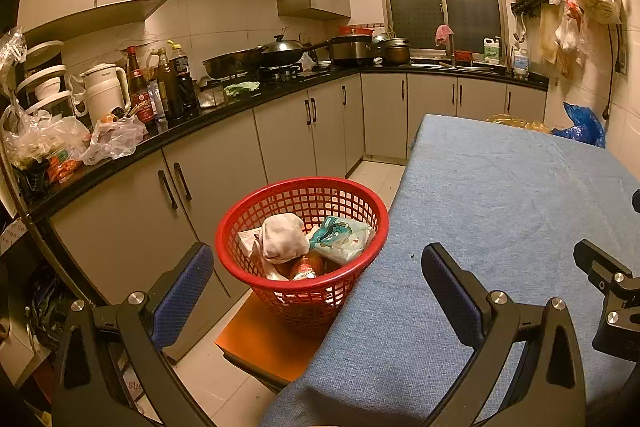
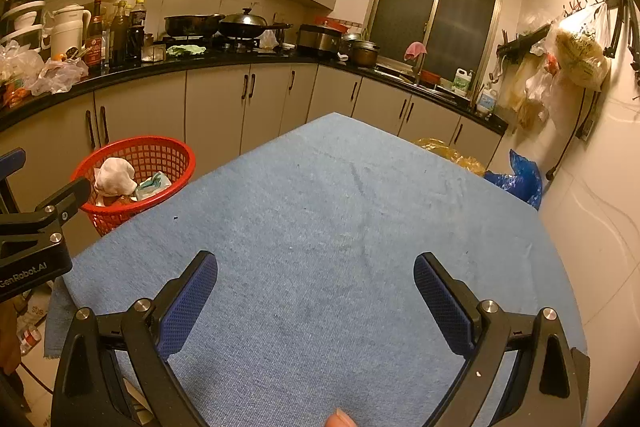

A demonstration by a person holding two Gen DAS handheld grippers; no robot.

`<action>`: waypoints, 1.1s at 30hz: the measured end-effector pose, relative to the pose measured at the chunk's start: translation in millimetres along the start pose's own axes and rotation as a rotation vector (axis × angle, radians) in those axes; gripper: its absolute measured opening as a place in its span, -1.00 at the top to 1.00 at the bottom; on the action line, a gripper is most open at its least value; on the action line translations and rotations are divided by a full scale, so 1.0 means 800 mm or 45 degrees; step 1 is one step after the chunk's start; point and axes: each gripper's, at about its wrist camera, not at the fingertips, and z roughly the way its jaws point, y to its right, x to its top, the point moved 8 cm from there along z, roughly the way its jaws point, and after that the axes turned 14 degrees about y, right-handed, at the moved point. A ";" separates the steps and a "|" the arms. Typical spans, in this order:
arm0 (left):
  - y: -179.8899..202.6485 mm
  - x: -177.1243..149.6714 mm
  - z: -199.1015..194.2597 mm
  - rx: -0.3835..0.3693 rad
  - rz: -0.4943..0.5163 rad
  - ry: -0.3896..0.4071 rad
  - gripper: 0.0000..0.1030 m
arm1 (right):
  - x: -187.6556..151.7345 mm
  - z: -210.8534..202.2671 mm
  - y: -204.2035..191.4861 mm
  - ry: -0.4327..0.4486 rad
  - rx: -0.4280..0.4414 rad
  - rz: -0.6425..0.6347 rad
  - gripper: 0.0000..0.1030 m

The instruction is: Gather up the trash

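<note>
A red plastic basket (image 1: 352, 195) stands on an orange stool (image 1: 256, 343) beside the table's left edge; it also shows in the right wrist view (image 2: 176, 151). It holds a crumpled white cloth (image 1: 280, 237), a white and teal packet (image 1: 340, 237) and a reddish bottle (image 1: 306, 265). My left gripper (image 1: 318, 259) is open and empty, just in front of the basket. My right gripper (image 2: 316, 267) is open and empty above the blue tablecloth (image 2: 340, 207). The right gripper's edge shows at the far right of the left wrist view (image 1: 608, 275).
Black kitchen counter (image 1: 240, 111) runs along the left and back with bottles, a kettle, pans and plastic bags. Cabinets stand close behind the basket. A yellow bag (image 2: 452, 153) and a blue bag (image 2: 520, 181) lie past the table's far corner. Bags hang on the right wall.
</note>
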 end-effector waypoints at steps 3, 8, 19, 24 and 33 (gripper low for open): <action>0.001 0.000 0.000 0.000 0.002 -0.001 -1.00 | -0.001 0.001 0.000 -0.004 0.002 0.005 -0.95; 0.001 0.000 0.000 0.001 0.001 0.001 -1.00 | -0.002 0.001 0.000 -0.006 0.000 0.007 -0.95; 0.003 0.000 0.000 -0.002 0.002 0.000 -1.00 | -0.004 0.001 -0.002 -0.014 0.002 0.013 -0.95; 0.004 0.000 0.000 -0.005 0.001 0.000 -1.00 | -0.005 0.002 0.000 -0.015 -0.001 0.017 -0.95; 0.015 0.003 -0.001 -0.022 0.015 0.009 -1.00 | -0.009 0.004 0.002 -0.024 -0.005 0.031 -0.95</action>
